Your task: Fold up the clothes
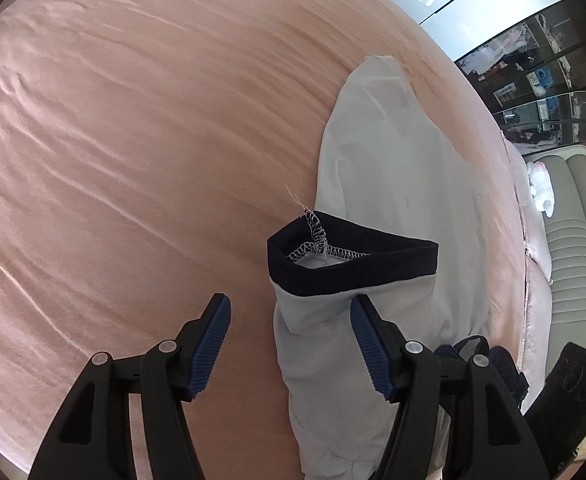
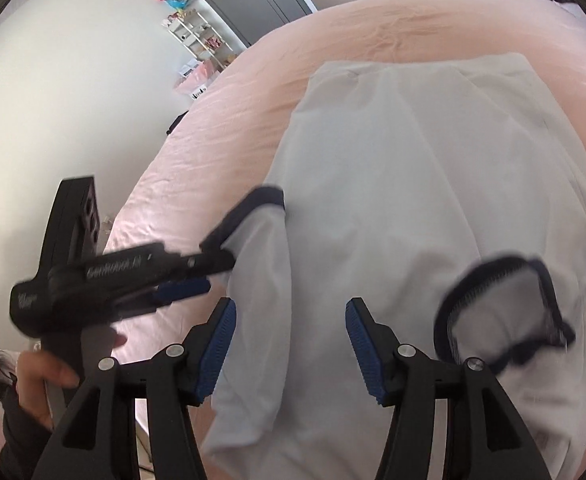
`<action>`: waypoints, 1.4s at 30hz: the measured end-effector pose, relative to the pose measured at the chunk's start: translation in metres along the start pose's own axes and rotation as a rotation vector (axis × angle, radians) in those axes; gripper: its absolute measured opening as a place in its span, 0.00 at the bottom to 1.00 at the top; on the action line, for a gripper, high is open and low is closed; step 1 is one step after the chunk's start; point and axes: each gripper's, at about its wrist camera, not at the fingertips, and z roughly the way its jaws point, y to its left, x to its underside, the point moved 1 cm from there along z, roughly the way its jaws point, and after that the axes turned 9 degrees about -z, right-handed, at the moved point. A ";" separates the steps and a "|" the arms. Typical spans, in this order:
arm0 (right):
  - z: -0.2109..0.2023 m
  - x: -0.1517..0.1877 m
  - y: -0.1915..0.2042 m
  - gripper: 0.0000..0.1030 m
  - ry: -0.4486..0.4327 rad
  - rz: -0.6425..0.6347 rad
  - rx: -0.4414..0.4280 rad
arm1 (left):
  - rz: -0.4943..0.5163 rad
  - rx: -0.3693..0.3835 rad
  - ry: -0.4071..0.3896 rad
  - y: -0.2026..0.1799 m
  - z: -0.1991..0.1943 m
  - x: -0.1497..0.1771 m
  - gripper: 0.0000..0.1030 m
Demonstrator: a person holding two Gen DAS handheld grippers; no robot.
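— How do your tongs stand, left to right?

— My left gripper (image 1: 291,344) is spread, pinching nothing; the left sleeve (image 1: 321,320) of the white shirt (image 1: 397,184) lies between its fingers but the pads don't press it. My right gripper (image 2: 291,346) is spread too, empty, hanging over the shirt's middle, with the right sleeve (image 2: 501,316) just to its right.

— Where is the shirt?

— Flat on the pink sheet (image 1: 133,140), stretching away ahead of both tongs.

— What could go wrong?

— I'd guess the sleeves. Both navy cuffs stand puffed open rather than flat, so they may spring back off the body and spoil the fold. If I reach forward carelessly, a finger could drag the loose cloth and wrinkle it.

— Count?

— One shirt, two sleeves, two cuffs, two grippers, one sheet.
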 end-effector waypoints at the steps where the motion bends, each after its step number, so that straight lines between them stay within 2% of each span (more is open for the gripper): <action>1: 0.005 -0.005 0.002 0.55 0.012 -0.014 0.011 | 0.000 0.004 -0.009 0.001 -0.003 -0.001 0.59; 3: 0.015 -0.013 0.007 0.55 0.031 -0.036 0.024 | -0.001 0.012 -0.028 0.002 -0.009 -0.004 0.59; 6: 0.029 -0.021 0.014 0.55 0.047 -0.053 -0.007 | -0.032 0.030 -0.042 0.006 -0.013 -0.009 0.59; 12: 0.054 -0.030 0.022 0.54 0.058 -0.100 -0.002 | -0.073 0.099 0.013 0.012 -0.002 -0.020 0.59; 15: 0.053 -0.028 0.024 0.37 0.045 -0.124 0.001 | -0.114 0.122 0.021 0.012 0.003 -0.028 0.59; 17: 0.052 -0.025 0.026 0.36 0.054 -0.136 -0.002 | -0.150 0.173 0.031 0.013 0.003 -0.033 0.58; 19: 0.051 -0.021 0.027 0.31 0.052 -0.149 0.005 | -0.172 0.196 0.029 0.011 0.001 -0.035 0.58; 20: 0.050 -0.020 0.027 0.28 0.050 -0.150 0.010 | -0.181 0.201 0.027 0.010 0.000 -0.036 0.56; 21: 0.051 -0.019 0.026 0.23 0.048 -0.146 0.013 | -0.181 0.172 0.028 0.008 0.002 -0.036 0.54; 23: 0.051 -0.017 0.025 0.19 0.045 -0.137 0.015 | -0.178 0.136 0.050 0.007 0.008 -0.034 0.36; 25: 0.052 -0.016 0.023 0.10 0.040 -0.124 0.007 | -0.196 0.129 0.081 0.009 0.015 -0.030 0.27; 27: 0.050 -0.014 0.021 0.07 0.031 -0.116 0.006 | -0.211 0.125 0.094 0.011 0.019 -0.027 0.18; 29: 0.047 -0.012 0.020 0.05 0.018 -0.106 -0.003 | -0.195 0.115 0.075 0.009 0.016 -0.026 0.13; 37: 0.018 -0.002 0.024 0.04 -0.045 -0.072 -0.047 | -0.056 0.147 0.057 -0.033 0.005 -0.023 0.12; 39: 0.010 0.003 0.023 0.04 -0.063 -0.074 -0.030 | -0.013 0.142 0.058 -0.047 0.007 -0.020 0.12; 42: 0.001 0.007 0.022 0.04 -0.084 -0.091 0.010 | 0.026 0.179 0.078 -0.065 0.011 -0.016 0.12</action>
